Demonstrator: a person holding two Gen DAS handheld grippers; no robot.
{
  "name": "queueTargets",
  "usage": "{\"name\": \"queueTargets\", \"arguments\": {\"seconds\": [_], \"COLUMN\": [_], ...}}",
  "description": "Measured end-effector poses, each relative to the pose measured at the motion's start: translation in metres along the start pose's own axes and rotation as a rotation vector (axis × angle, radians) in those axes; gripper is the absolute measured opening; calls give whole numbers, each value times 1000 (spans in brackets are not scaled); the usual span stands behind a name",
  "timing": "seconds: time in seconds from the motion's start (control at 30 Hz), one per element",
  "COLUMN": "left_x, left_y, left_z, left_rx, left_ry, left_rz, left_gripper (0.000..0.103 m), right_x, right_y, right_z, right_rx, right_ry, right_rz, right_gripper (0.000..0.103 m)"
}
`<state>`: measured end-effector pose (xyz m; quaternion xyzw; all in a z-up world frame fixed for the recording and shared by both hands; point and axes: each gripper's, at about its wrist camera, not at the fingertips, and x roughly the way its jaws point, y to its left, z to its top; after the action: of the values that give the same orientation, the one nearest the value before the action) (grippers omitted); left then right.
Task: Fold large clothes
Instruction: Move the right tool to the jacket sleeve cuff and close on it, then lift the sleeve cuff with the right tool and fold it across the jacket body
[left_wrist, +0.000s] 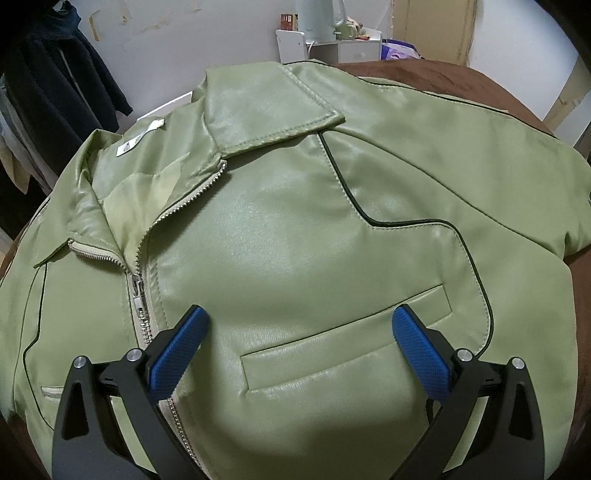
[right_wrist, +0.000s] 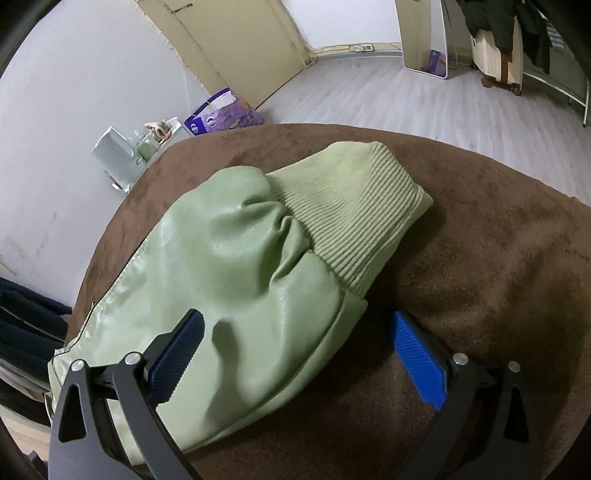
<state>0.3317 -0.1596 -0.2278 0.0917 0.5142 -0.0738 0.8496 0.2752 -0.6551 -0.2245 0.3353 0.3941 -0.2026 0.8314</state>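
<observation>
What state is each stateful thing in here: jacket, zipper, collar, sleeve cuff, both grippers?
Jacket: spread front-up on the brown cover, unfolded.
Zipper: open at the top, closed lower down.
Collar: lying flat, spread open.
Sleeve cuff: flat, not gripped.
Left gripper: open, empty.
Right gripper: open, empty.

— Can you read anything from where you stand?

— Not a word. The white neck label (left_wrist: 140, 138) inside the green jacket (left_wrist: 295, 229) carries a small dark mark, too small to make out.

— And the purple package (right_wrist: 221, 118) on the floor by the wall?

— It has printing and a round emblem, but it is all blurred. The small reddish box (left_wrist: 289, 21) on the white shelf (left_wrist: 291, 44) is the same: no legible letters.
</observation>
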Motion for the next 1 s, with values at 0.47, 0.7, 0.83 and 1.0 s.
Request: {"name": "queueTargets", "arguments": {"seconds": [0.47,0.7,0.83,1.0], "left_x": [1,-1,-2,-10], "left_y": [-2,-2,-1,11], "left_z": [4,-2,-2,1], "left_rx": [-27,-36,-42,-82], "left_ry": [6,0,1,30], "left_rz": [31,32,30,-21], "left_gripper": [98,98,98,97], "right_x": [-31,-35,-52,-105], "right_y": [-5,5,23,74], "right_z": [-2,2,9,16], "right_rx": [-32,-63,-128,-237], "right_ry": [-76,-72,-85,-180], "right_rz": [19,37,37,109], "right_gripper": [21,9,8,7]}}
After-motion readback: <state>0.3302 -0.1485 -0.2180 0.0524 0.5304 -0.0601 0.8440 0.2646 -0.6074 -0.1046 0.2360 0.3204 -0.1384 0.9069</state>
